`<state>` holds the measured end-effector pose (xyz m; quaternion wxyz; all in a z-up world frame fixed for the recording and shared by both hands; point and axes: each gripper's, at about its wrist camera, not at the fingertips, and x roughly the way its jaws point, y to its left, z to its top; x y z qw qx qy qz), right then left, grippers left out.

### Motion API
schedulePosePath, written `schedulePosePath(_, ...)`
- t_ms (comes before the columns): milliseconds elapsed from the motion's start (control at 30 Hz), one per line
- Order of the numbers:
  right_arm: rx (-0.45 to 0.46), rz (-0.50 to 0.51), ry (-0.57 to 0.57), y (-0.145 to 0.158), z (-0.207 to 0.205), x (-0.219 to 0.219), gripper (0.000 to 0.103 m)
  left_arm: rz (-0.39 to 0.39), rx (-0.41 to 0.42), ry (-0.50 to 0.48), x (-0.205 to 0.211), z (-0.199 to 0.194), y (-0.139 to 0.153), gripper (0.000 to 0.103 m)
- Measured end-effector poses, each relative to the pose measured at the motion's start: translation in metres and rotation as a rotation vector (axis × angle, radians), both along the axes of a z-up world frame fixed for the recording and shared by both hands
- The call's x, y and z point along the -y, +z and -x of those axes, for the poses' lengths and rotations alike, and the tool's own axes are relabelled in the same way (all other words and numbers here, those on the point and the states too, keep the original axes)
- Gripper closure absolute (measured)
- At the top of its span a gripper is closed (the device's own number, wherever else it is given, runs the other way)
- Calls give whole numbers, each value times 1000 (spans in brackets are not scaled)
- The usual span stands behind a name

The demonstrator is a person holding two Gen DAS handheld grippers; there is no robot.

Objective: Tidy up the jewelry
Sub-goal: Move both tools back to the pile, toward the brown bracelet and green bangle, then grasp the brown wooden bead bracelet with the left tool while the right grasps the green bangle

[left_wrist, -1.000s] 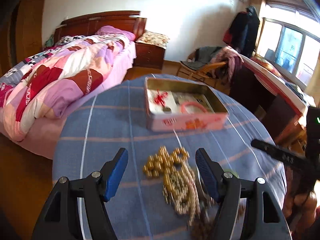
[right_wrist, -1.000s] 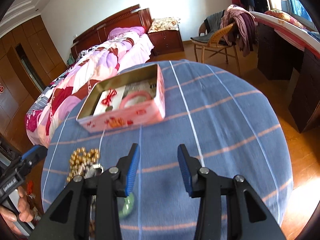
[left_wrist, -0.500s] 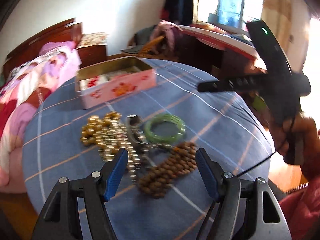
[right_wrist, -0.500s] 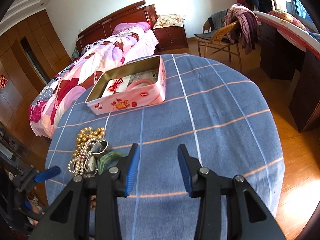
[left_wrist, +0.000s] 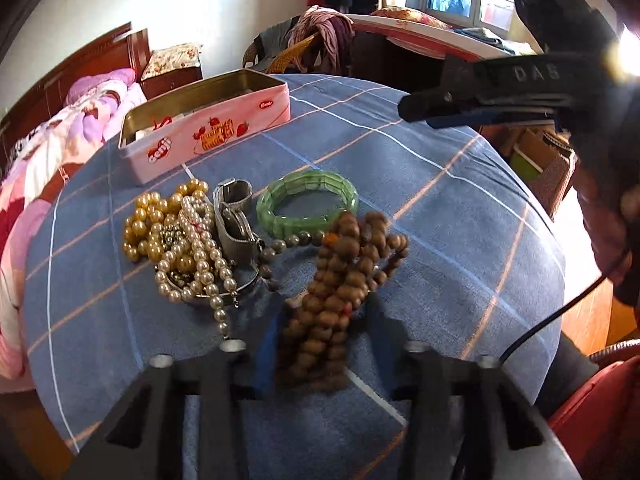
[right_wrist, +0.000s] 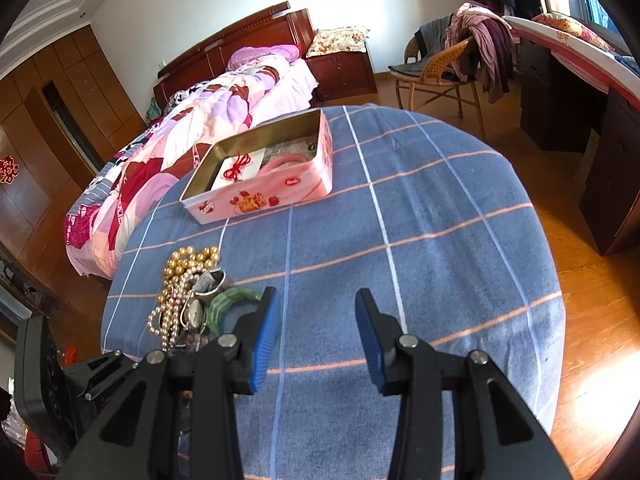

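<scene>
A pile of jewelry lies on the blue checked tablecloth (left_wrist: 460,216): gold and white pearl necklaces (left_wrist: 176,236), a metal watch (left_wrist: 236,228), a green jade bracelet (left_wrist: 308,202) and a brown wooden bead string (left_wrist: 340,280). My left gripper (left_wrist: 324,332) is open, its fingers either side of the near end of the brown beads. An open pink tin box (left_wrist: 208,128) stands beyond the pile. In the right wrist view my right gripper (right_wrist: 316,332) is open and empty above bare cloth, right of the pile (right_wrist: 188,292); the tin (right_wrist: 260,176) holds a pink bangle and a red-tied card.
The round table ends close behind the tin. A bed (right_wrist: 192,132) stands at the far left, a wicker chair (right_wrist: 440,72) with clothes behind, a dark desk (right_wrist: 580,92) at the right. The right gripper's body (left_wrist: 520,84) hangs over the table's right side.
My left gripper has swung and come closer over the pile, so the brown beads now lie between its fingers. My right gripper has risen and drawn back a little.
</scene>
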<state>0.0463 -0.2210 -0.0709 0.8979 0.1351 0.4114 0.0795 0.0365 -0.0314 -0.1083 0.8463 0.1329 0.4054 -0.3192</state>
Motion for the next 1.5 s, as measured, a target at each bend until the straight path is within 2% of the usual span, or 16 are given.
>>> schedulePosePath(67, -4, -5, 0, -1, 1, 0, 59, 23, -11, 6, -3, 0, 1, 81)
schedulePosePath(200, -2, -2, -1, -1, 2, -1, 59, 145, -14, 19, -15, 3, 15, 81)
schedulePosePath(433, -17, -11, 26, -4, 1, -8, 59, 295, 23, 84, -44, 3, 50, 81)
schedulePosePath(567, -30, -1, 84, -12, -8, -28, 58, 303, 64, 164, -60, -3, 64, 81)
schedulePosePath(633, -34, 2, 108, -18, -14, -39, 43, 293, 72, 219, -68, -8, 65, 81)
schedulePosePath(733, -30, 64, 127, -24, -22, -52, 40, 300, 69, 293, -84, -14, 64, 81)
schedulePosePath(867, -56, 132, 122, -35, -33, -56, 52, 301, 69, 337, -94, -19, 61, 81)
schedulePosePath(933, -72, 149, 132, -41, -37, -61, 54, 294, 74, 347, -94, -20, 60, 81)
schedulePosePath(1033, -49, 248, 156, -43, -34, -72, 60, 295, 66, 351, -93, -24, 57, 81)
schedulePosePath(1067, -46, 277, 162, -43, -33, -74, 69, 296, 63, 351, -95, -24, 56, 81)
schedulePosePath(1100, -45, 286, 164, -43, -33, -75, 87, 297, 60, 351, -94, -25, 55, 81)
schedulePosePath(1133, -47, 287, 165, -43, -33, -74, 91, 297, 57, 352, -93, -27, 54, 81)
schedulePosePath(1267, -51, 278, 146, -42, -34, -68, 91, 293, 53, 351, -95, -26, 54, 81)
schedulePosePath(1333, -48, 228, 131, -36, -33, -59, 91, 300, 51, 356, -95, -26, 54, 81)
schedulePosePath(1500, 18, 178, 94, -9, -32, -49, 91, 303, 54, 367, -95, -30, 55, 81)
